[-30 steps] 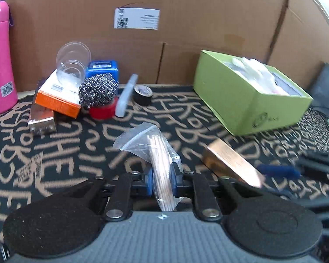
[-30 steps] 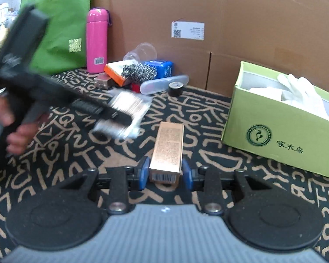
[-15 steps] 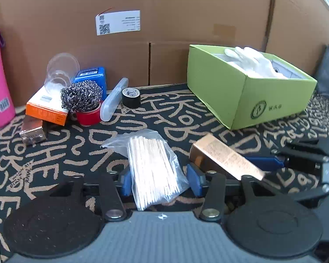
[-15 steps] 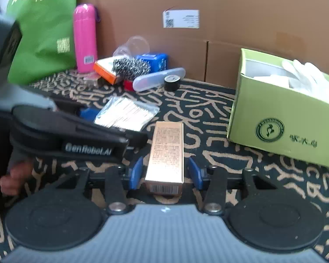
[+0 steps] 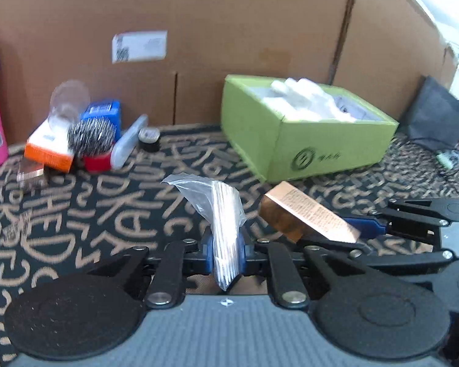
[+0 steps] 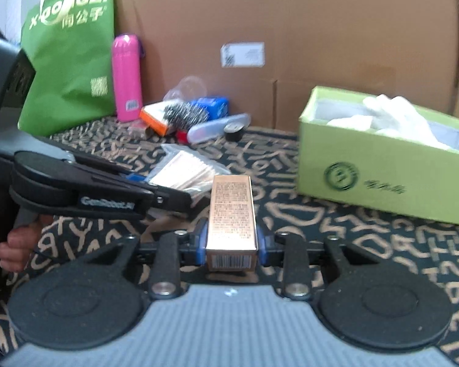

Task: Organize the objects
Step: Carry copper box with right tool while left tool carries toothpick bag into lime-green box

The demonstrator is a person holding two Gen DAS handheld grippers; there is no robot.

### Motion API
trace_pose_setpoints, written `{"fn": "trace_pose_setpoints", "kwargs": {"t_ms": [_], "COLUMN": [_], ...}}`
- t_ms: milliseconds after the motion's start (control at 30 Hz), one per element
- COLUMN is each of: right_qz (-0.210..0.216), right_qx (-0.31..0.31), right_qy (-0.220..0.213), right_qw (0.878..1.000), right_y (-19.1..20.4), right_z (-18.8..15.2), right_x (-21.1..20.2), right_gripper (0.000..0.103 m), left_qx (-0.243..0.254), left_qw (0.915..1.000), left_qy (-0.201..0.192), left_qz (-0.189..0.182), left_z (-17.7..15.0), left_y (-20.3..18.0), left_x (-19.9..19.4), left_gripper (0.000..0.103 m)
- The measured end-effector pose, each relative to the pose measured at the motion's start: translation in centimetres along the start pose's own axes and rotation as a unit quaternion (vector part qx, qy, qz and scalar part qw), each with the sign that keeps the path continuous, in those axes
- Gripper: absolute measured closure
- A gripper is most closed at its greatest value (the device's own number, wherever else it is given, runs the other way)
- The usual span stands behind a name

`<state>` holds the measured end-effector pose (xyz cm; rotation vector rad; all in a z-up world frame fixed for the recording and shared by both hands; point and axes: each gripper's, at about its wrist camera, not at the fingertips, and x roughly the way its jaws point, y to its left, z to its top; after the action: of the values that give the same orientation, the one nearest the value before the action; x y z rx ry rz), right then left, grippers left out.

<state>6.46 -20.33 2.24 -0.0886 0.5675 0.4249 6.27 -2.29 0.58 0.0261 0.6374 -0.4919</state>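
Note:
My left gripper (image 5: 226, 253) is shut on a clear plastic bag of wooden sticks (image 5: 222, 214), held above the patterned mat. My right gripper (image 6: 231, 244) is shut on a long copper-coloured box (image 6: 232, 211). That box (image 5: 306, 214) also shows in the left wrist view, just right of the bag. The bag (image 6: 183, 171) and the left gripper's body show at the left in the right wrist view. An open green box (image 5: 306, 131) with white gloves inside stands at the back right (image 6: 382, 159).
A pile at the back left holds a steel scourer (image 5: 90, 136), an orange box (image 5: 47, 150), a blue pack (image 5: 102, 113), a clear case (image 5: 128, 146), a tape roll (image 5: 149, 139) and a small copper box (image 5: 30, 174). A pink bottle (image 6: 127, 76) and green bag (image 6: 67, 61) stand before the cardboard wall.
My left gripper, open around the bag half a second ago, has shut on it and turned it on edge. The right gripper stays shut on the copper box; both views shifted slightly.

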Motion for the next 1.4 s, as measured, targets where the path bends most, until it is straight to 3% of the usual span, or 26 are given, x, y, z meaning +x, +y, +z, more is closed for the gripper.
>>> {"fn": "trace_pose_setpoints", "kwargs": {"t_ms": [267,400,533,800,967,1100,1133,1167,1233,1300,1400], "right_qz": [-0.05,-0.084,-0.128,-0.206,-0.206,-0.203,-0.199,-0.193,-0.198,-0.206,-0.21], "right_qx": [0.013,0.011,0.006,0.014,0.043,0.06,0.062,0.059,0.051,0.036,0.037], "right_qy": [-0.068,-0.093,-0.109,-0.085,-0.05,-0.04,-0.038,-0.033,-0.017,-0.026,-0.05], "right_qw": [0.996,0.992,0.986,0.975,0.976,0.976,0.977,0.979,0.979,0.978,0.976], "right_y": [-4.1,-6.5,-9.3,-16.7,-20.8,-22.3,-22.6,-22.8,-22.8,-22.2,-21.1], "right_z": [2.0,3.8,5.8,8.6,8.7,8.3,8.1,7.9,7.6,7.2,6.6], "right_x": [-5.1,-6.0,-6.2,-3.5,0.2,2.6,3.0,3.5,4.2,3.6,1.5], "right_gripper": [0.073,0.073,0.073,0.073,0.073,0.073,0.068,0.048,0.032,0.031,0.012], "left_qx": [0.052,0.084,0.075,0.049,0.039,0.046,0.046,0.044,0.036,0.025,0.028], "left_qw": [0.9964,0.9922,0.99,0.9926,0.9941,0.9947,0.9947,0.9947,0.9954,0.9959,0.9948], "left_qy": [-0.053,-0.072,-0.071,-0.031,0.001,0.005,0.003,0.001,-0.001,-0.043,-0.066], "left_qz": [-0.04,-0.058,-0.096,-0.107,-0.101,-0.092,-0.092,-0.092,-0.089,-0.076,-0.072], "left_z": [4.8,7.7,10.7,14.6,15.3,15.2,15.2,15.1,14.8,14.4,13.8], "left_y": [-3.5,-5.8,-7.4,-10.2,-10.9,-11.3,-11.3,-11.2,-10.9,-10.4,-10.0], "left_x": [-1.4,-0.5,2.2,10.7,15.0,16.5,16.6,16.6,16.1,14.6,12.7], "left_gripper": [0.089,0.089,0.089,0.089,0.089,0.089,0.085,0.079,0.023,0.012,0.011]}}
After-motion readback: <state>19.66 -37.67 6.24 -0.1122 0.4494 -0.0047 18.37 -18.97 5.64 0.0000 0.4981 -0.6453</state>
